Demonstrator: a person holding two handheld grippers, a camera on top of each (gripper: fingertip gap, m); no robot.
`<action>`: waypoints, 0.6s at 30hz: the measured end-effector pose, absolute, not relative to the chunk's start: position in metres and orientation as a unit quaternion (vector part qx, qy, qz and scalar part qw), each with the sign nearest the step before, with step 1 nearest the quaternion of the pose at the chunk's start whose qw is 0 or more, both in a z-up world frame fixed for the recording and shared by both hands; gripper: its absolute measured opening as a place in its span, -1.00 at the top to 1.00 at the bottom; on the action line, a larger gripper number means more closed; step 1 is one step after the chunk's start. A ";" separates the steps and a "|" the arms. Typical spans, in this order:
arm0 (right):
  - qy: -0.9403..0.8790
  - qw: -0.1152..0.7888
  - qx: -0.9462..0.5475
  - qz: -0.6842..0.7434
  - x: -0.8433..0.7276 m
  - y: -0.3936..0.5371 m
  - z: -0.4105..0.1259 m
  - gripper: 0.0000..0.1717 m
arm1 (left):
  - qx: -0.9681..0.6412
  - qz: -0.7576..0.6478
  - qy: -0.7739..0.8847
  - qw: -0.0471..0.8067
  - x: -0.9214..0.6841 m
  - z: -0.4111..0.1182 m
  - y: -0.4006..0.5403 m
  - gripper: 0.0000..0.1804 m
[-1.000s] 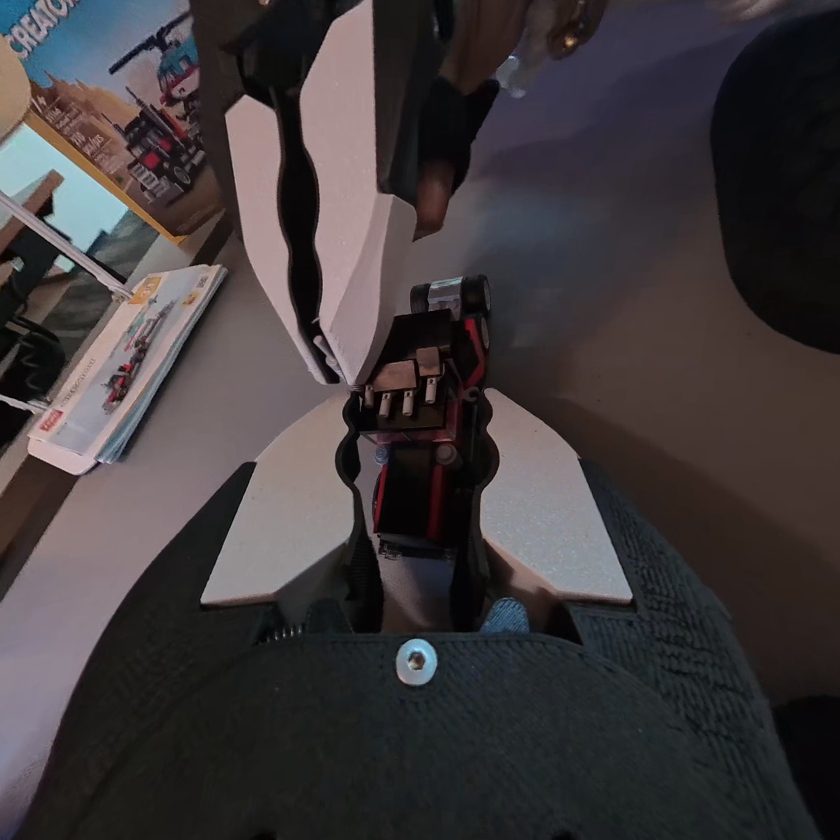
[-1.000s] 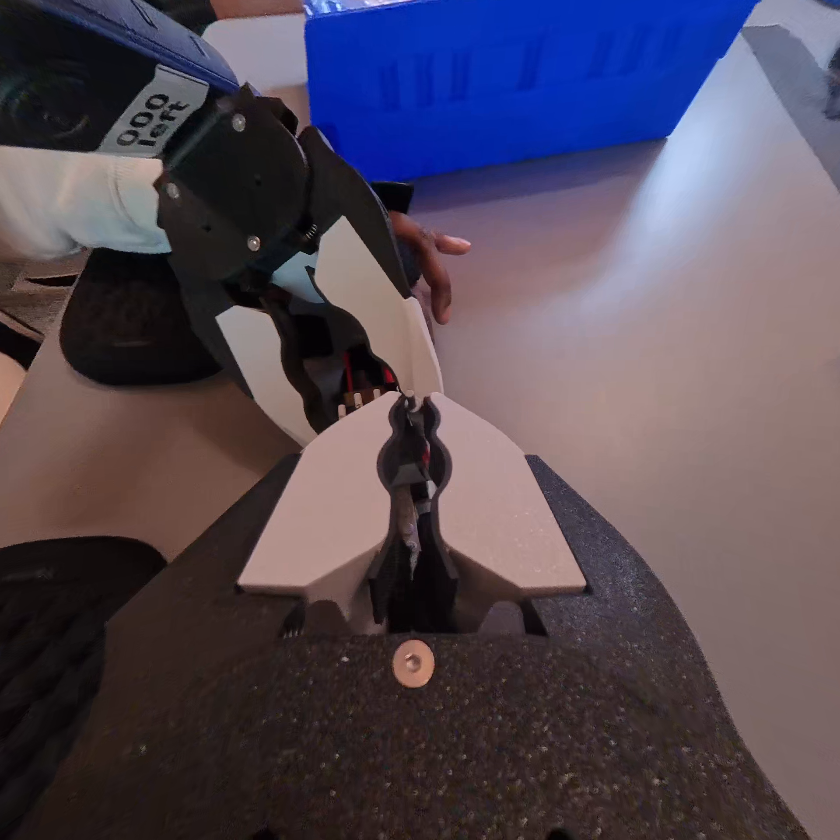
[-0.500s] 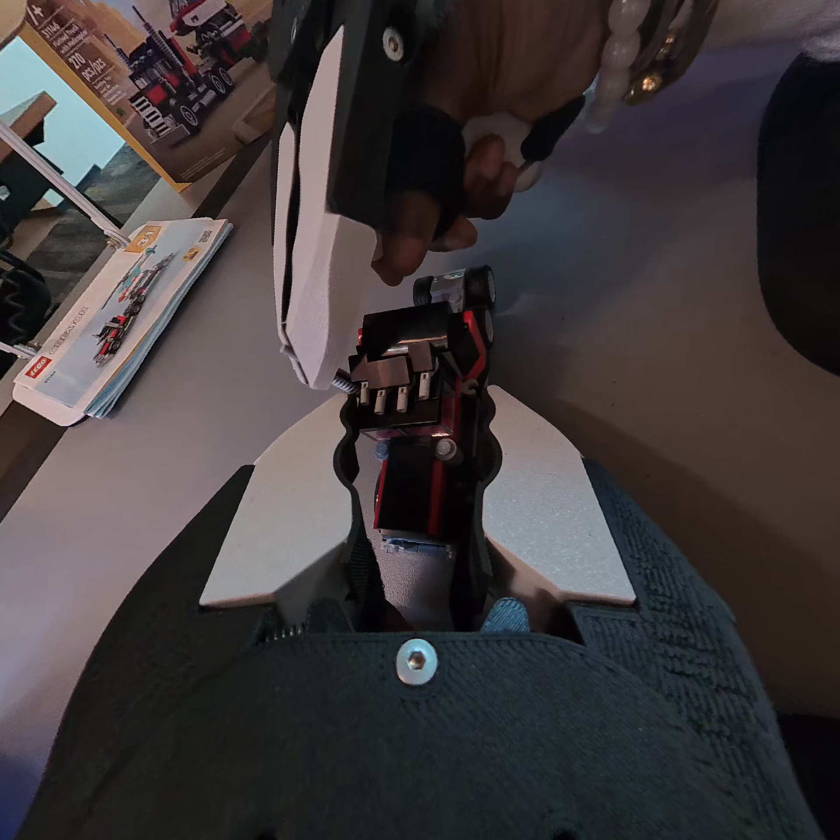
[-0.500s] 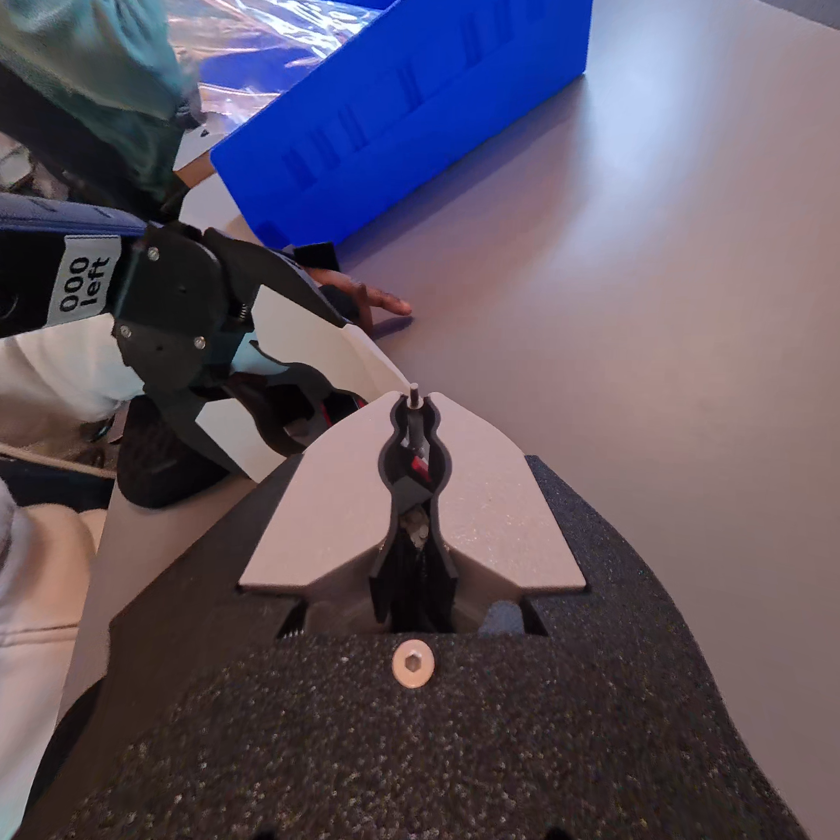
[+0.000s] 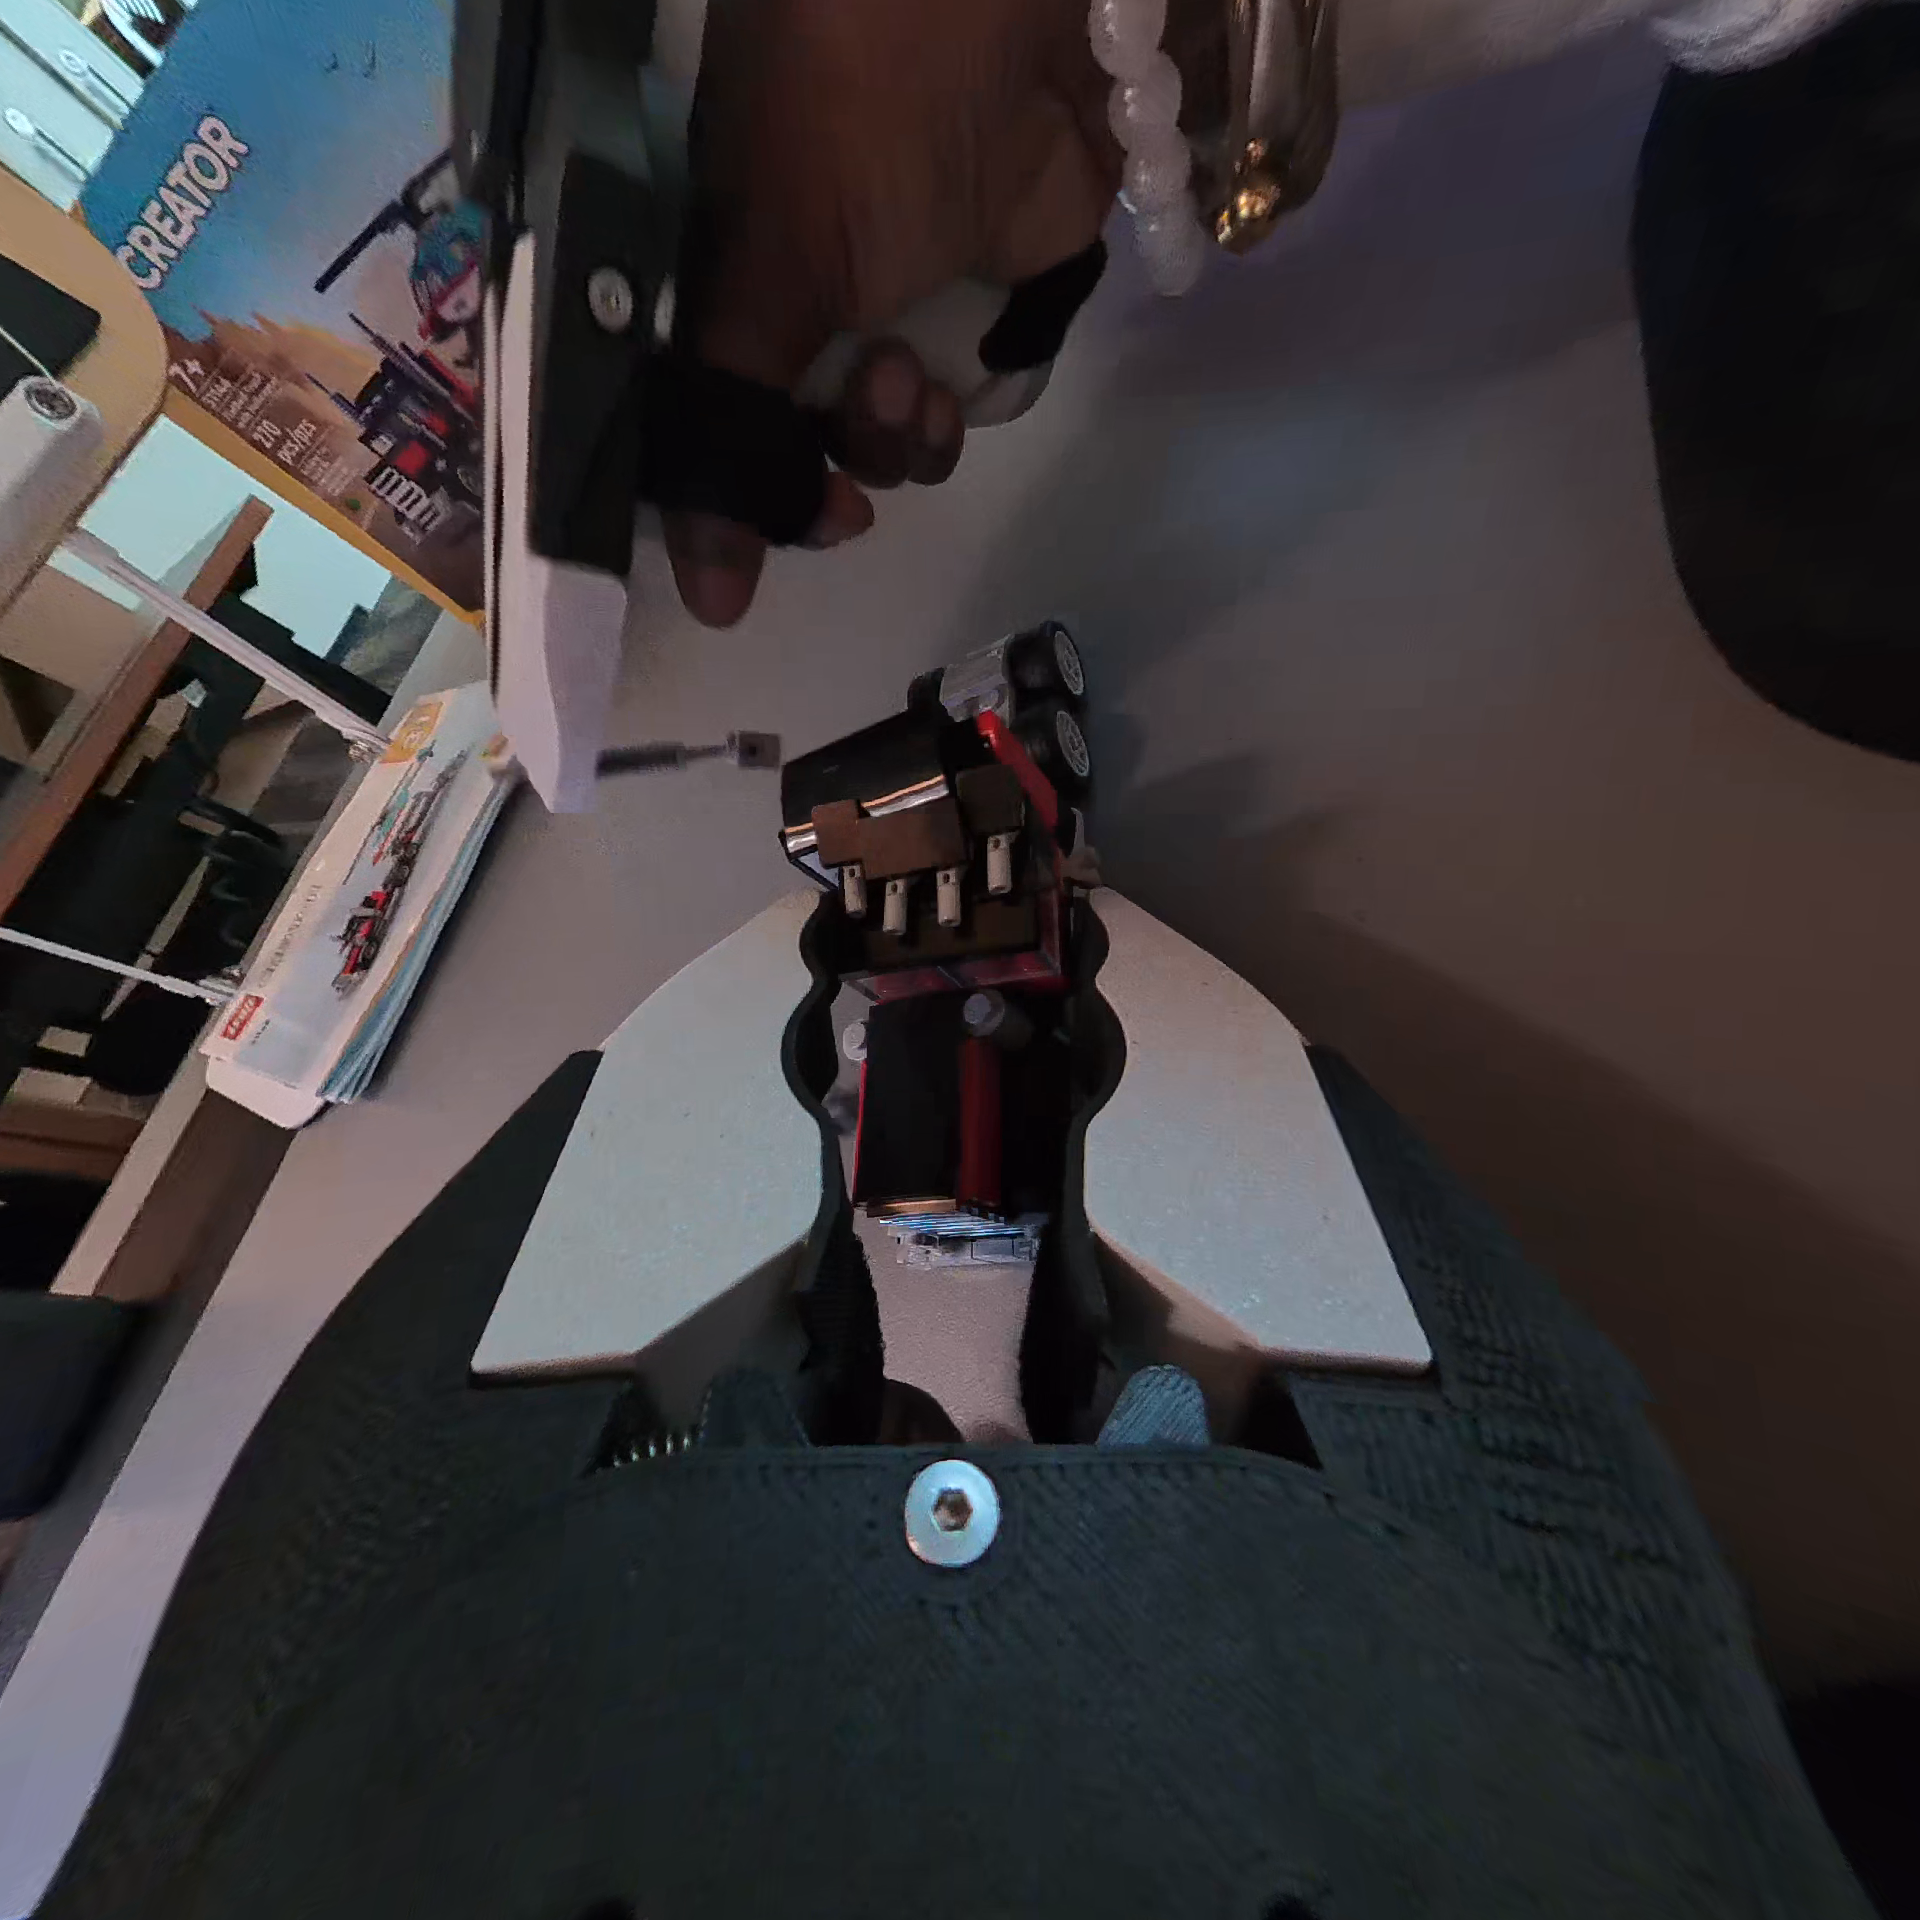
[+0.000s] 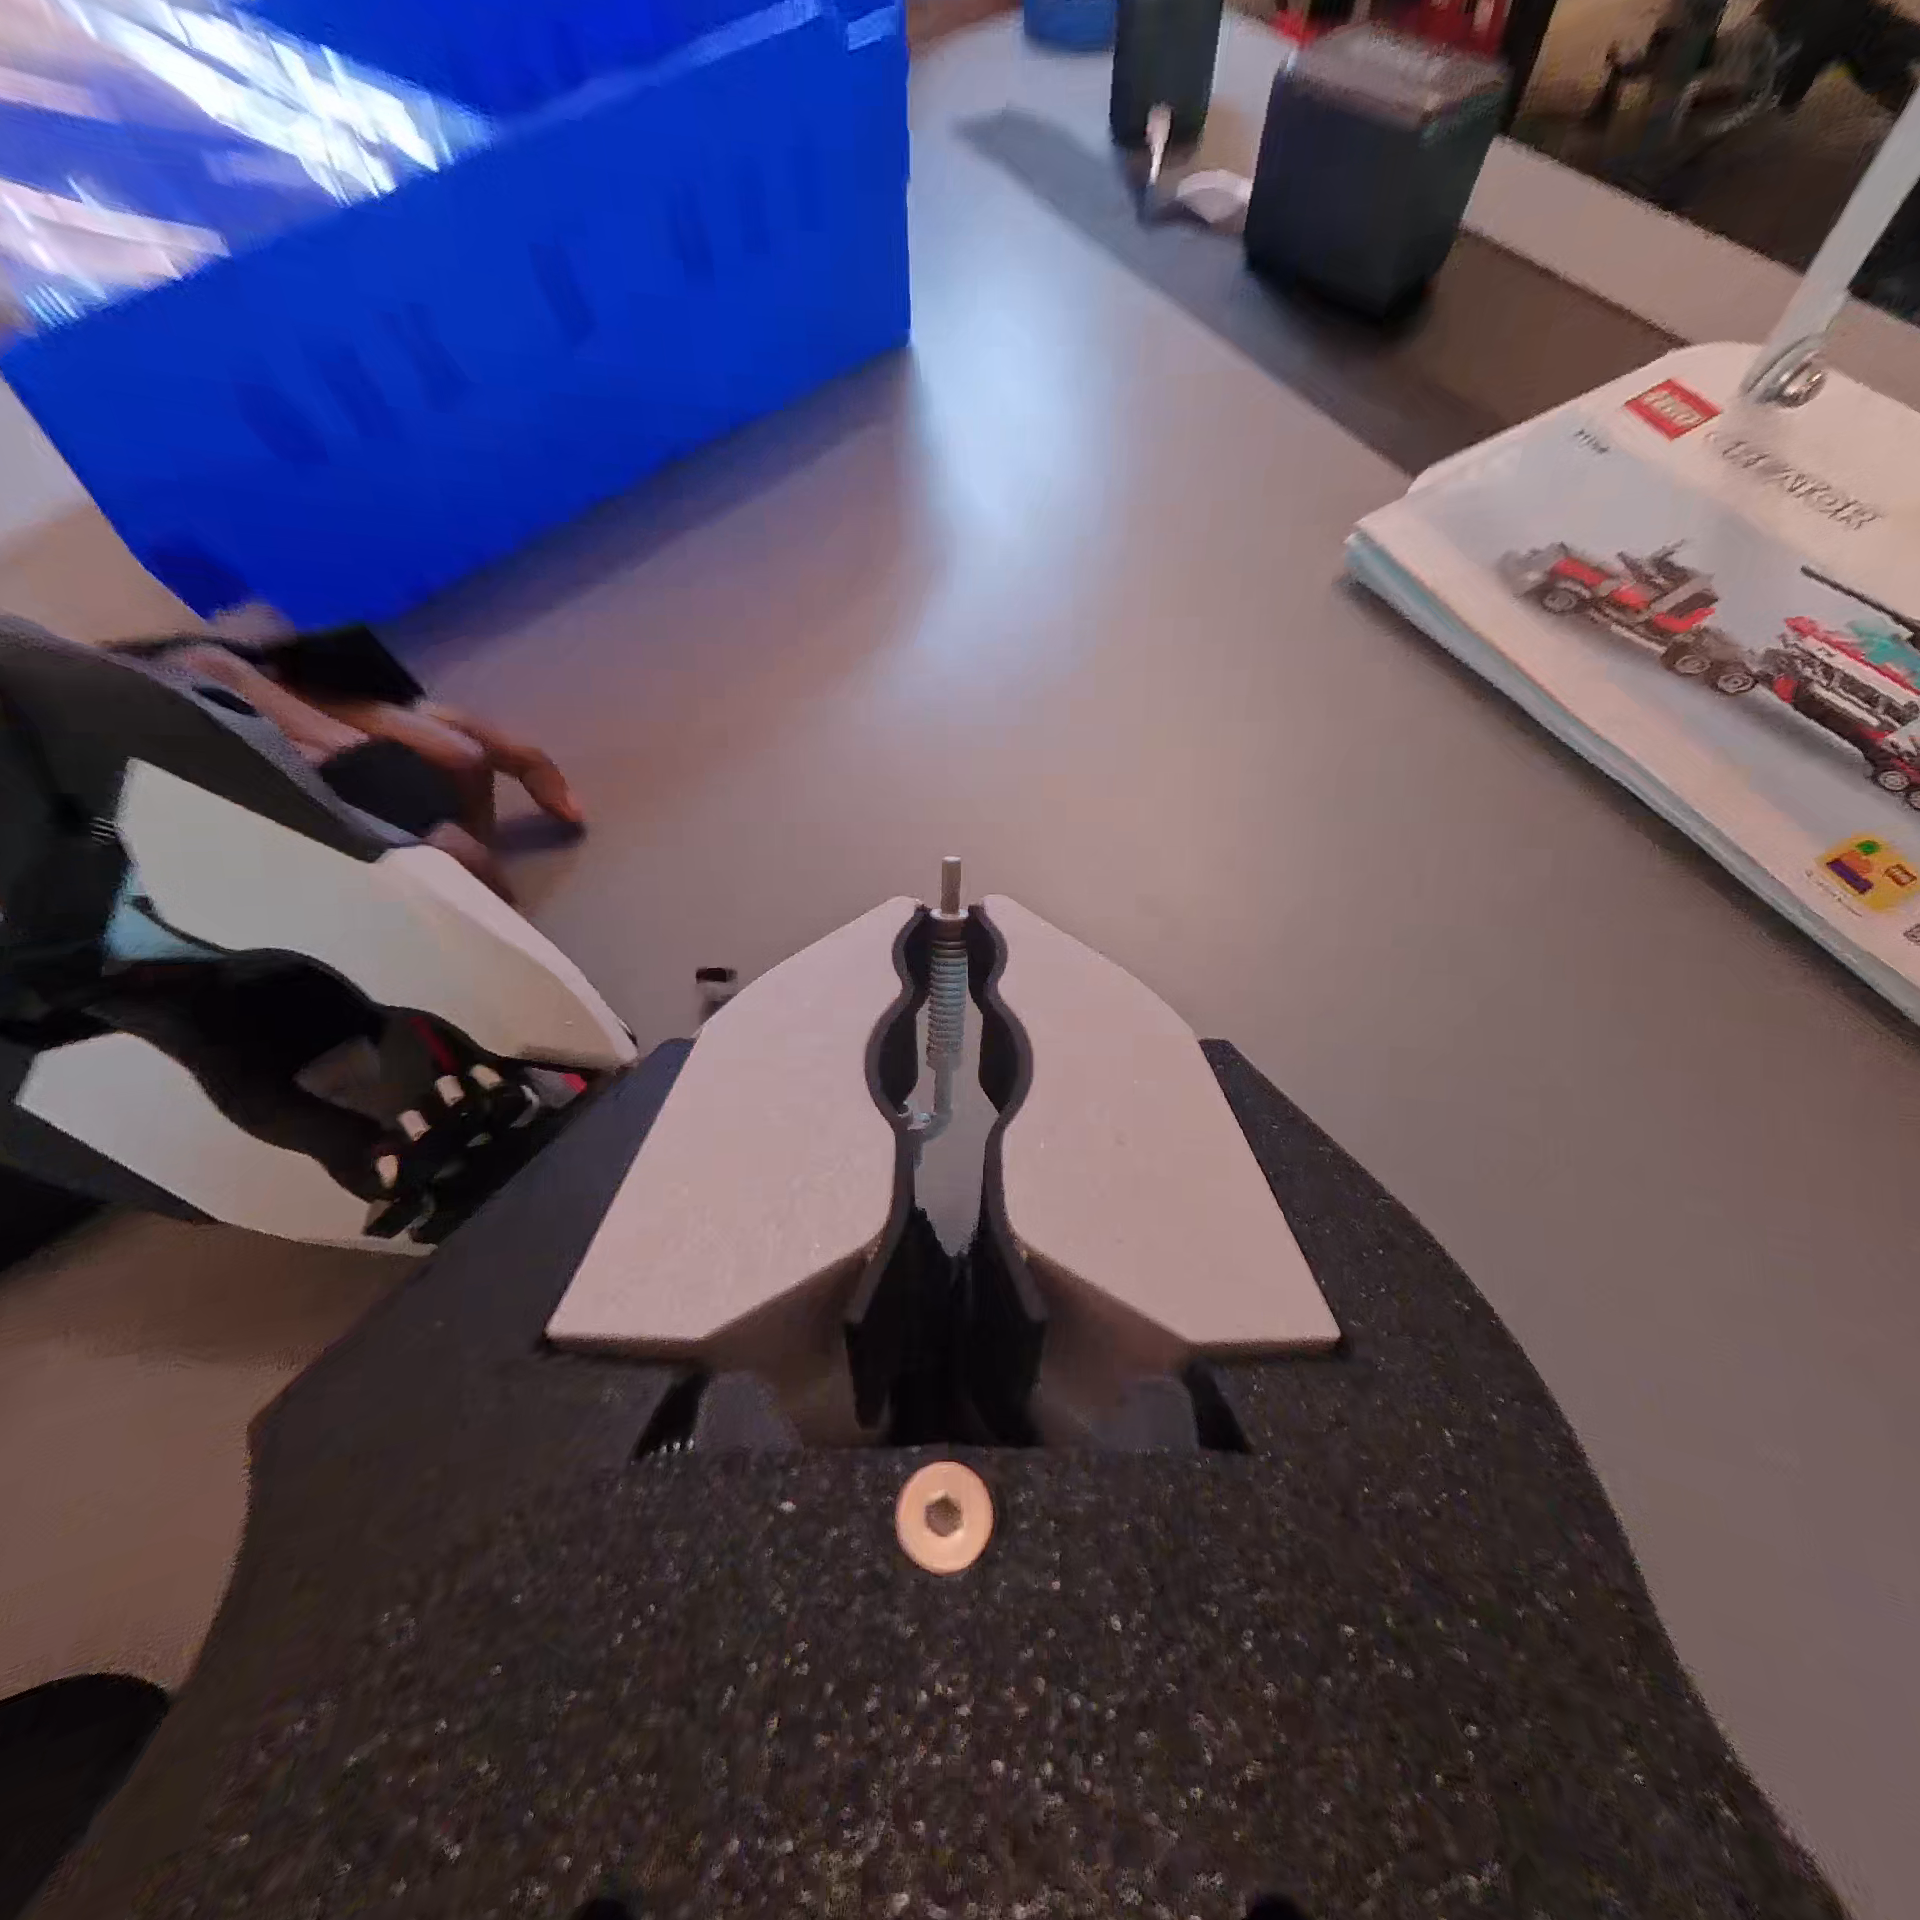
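Left tongs [image 5: 951, 935] low over bench [image 5: 1351, 623], clamping black-red toy truck [image 5: 935, 904]; right tongs [image 6: 948, 914] level, pinching small grey ribbed pin [image 6: 948, 966]

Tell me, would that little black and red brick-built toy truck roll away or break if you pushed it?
The black and red brick-built toy truck would probably roll, since small black wheels show at its far end. It looks stiff, being snapped-together plastic bricks, yet small parts like its pale pegs might pop off under a hard push. For now the left claw clamps it.
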State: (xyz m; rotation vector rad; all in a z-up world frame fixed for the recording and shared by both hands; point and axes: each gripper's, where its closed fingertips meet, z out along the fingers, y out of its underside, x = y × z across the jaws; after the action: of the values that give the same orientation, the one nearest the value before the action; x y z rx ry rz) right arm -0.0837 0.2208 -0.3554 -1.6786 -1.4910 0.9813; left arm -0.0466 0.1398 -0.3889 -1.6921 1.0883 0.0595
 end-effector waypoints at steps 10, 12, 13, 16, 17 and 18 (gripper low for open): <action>-0.442 0.421 -0.547 0.573 -0.051 0.209 -0.269 0.93 | -0.769 -0.063 0.357 0.525 -0.061 -0.379 0.149 0.19; -0.428 0.464 -0.513 0.582 -0.041 0.199 -0.246 0.93 | -0.758 -0.082 0.336 0.553 -0.064 -0.364 0.148 0.17; -0.425 0.488 -0.501 0.575 -0.036 0.194 -0.239 0.93 | -0.747 -0.093 0.328 0.570 -0.064 -0.355 0.146 0.17; -0.412 0.554 -0.492 0.530 -0.024 0.181 -0.226 0.93 | -0.715 -0.125 0.321 0.608 -0.057 -0.330 0.138 0.17; -0.403 0.572 -0.492 0.517 -0.019 0.176 -0.223 0.93 | -0.707 -0.129 0.320 0.618 -0.054 -0.323 0.135 0.18; -0.393 0.588 -0.495 0.504 -0.015 0.172 -0.220 0.93 | -0.696 -0.133 0.318 0.629 -0.049 -0.313 0.131 0.22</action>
State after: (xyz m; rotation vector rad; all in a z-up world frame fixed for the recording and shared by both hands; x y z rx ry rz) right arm -0.0147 0.1723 -0.2203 -1.1541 -0.9150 1.1741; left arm -0.0486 0.1313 -0.3134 -1.5953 0.7289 -0.3042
